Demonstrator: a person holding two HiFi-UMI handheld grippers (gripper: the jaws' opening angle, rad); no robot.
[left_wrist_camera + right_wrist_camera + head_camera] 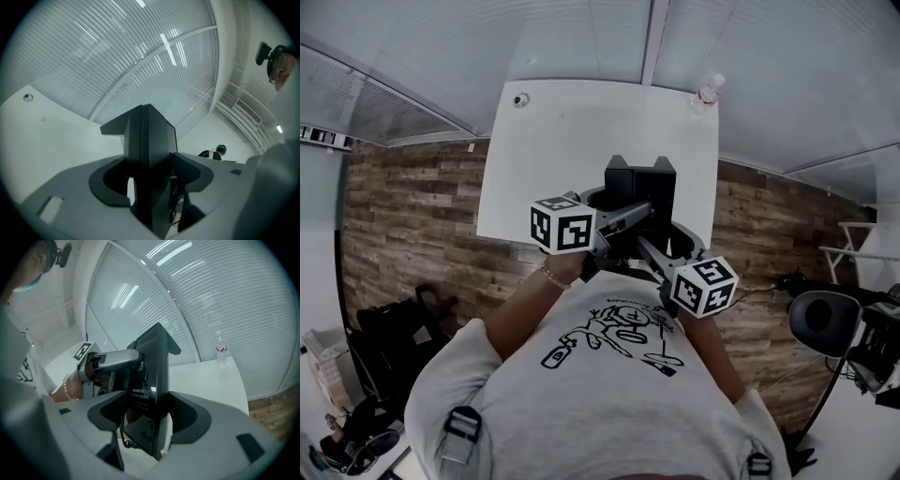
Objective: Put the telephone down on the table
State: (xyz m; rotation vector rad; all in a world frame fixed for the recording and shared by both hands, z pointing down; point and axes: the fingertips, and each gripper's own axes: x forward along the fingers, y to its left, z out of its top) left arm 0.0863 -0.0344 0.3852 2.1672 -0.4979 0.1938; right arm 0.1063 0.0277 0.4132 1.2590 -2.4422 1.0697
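Head view: left gripper (605,211) and right gripper (664,246) both clamp phone (642,183), jaws wide, over table's (581,131) near edge. Carry step. Next: lower onto table, release.

We wear a light grey short-sleeved T-shirt (581,412) with a black cartoon print (614,339), dark buckled shoulder straps (461,424) and a beaded bracelet (551,277). Our grey plastic left gripper (152,180) and right gripper (147,418) each carry a white, black-marked cube (562,226).

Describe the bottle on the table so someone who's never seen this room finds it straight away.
Start at the white table. On its far right corner stands a clear bottle, upright. Its red label sets it apart from the small round object on the far left corner.
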